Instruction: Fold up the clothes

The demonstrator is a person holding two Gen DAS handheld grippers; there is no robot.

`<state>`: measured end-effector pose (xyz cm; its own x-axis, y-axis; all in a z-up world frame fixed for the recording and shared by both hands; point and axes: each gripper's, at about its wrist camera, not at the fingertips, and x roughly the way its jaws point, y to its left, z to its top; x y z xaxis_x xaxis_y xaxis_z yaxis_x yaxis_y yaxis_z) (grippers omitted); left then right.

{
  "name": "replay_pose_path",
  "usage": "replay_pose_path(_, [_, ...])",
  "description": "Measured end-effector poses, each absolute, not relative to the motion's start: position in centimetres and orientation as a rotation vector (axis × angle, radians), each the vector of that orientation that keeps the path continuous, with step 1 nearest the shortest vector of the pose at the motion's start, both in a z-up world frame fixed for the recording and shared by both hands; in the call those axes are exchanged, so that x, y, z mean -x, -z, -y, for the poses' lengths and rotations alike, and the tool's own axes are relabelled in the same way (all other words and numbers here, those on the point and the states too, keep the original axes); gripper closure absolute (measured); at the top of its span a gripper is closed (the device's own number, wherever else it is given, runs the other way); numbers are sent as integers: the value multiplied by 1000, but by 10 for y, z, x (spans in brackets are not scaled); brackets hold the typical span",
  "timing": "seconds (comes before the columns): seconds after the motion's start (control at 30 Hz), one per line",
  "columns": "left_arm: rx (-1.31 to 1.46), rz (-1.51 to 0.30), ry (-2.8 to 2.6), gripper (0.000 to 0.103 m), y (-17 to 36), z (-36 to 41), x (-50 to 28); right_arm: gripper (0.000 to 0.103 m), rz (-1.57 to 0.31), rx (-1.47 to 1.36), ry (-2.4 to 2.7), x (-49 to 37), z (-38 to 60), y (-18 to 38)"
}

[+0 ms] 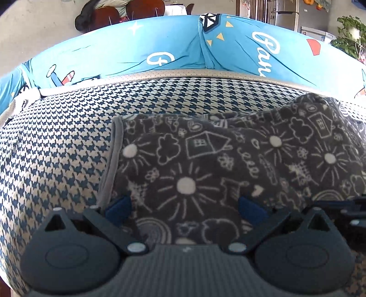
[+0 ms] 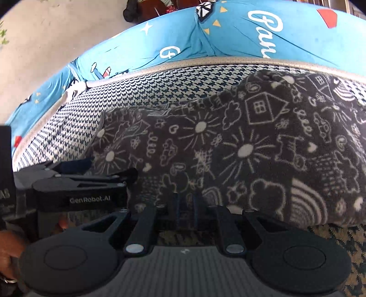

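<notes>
Blue-and-cream houndstooth fabric (image 1: 57, 146) covers the padded surface I'm working over, edged along its far side by a pale perforated trim (image 1: 173, 74). Behind that trim runs a bright blue cloth printed with white script, stars and small cartoon shapes (image 1: 128, 48). Past it, in the left wrist view, I can make out dark wooden furniture (image 1: 119, 11), a metallic fridge (image 1: 288, 13) and a leafy green plant (image 1: 350, 34).

On the houndstooth surface lies the garment to fold: a dark grey fleece piece drawn over with white doodles of suns, houses, clouds and rainbows (image 1: 205, 164). It is bunched in soft ridges, with a grey bound edge (image 1: 112, 160) on its left side. Its near edge reaches right up to both tools.

My left gripper (image 1: 185, 205) has its jaws spread wide, the blue fingertips (image 1: 119, 205) standing well apart over the near part of the fleece. Whether the tips touch the fabric I cannot tell; nothing is pinched between them.

My right gripper (image 2: 185, 205) has its fingers (image 2: 176, 205) drawn nearly together at the fleece's near edge. Fabric seems caught in the narrow gap, though shadow makes it hard to be sure. From this view the left gripper's dark body (image 2: 80, 187) sits just beside it, and part of a hand (image 2: 9, 249) shows at the lower left.
</notes>
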<state>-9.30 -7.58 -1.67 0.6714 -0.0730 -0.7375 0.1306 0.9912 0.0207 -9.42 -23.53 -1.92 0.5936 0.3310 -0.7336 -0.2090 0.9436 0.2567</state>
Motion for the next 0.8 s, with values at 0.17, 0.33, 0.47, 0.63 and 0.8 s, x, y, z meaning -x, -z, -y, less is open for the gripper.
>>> replay_pose_path(0.17, [-16,-820,142,0,5,61,99,90,-870,-152,-312,99,237,17])
replay_pose_path(0.33, [54,-790,140,0,-10,37,111,90,-812,-136,-314,114,235,5])
replay_pose_path(0.47, [87,-799,84,0,-10,21,116,90,-774,-118,-358,122,227,2])
replay_pose_path(0.63, [120,-850,32,0,2,5,117,90,-821,-88,-355,117,217,11])
replay_pose_path(0.8, [157,-904,35,0,18,-6,114,90,-848,-87,-342,115,213,13])
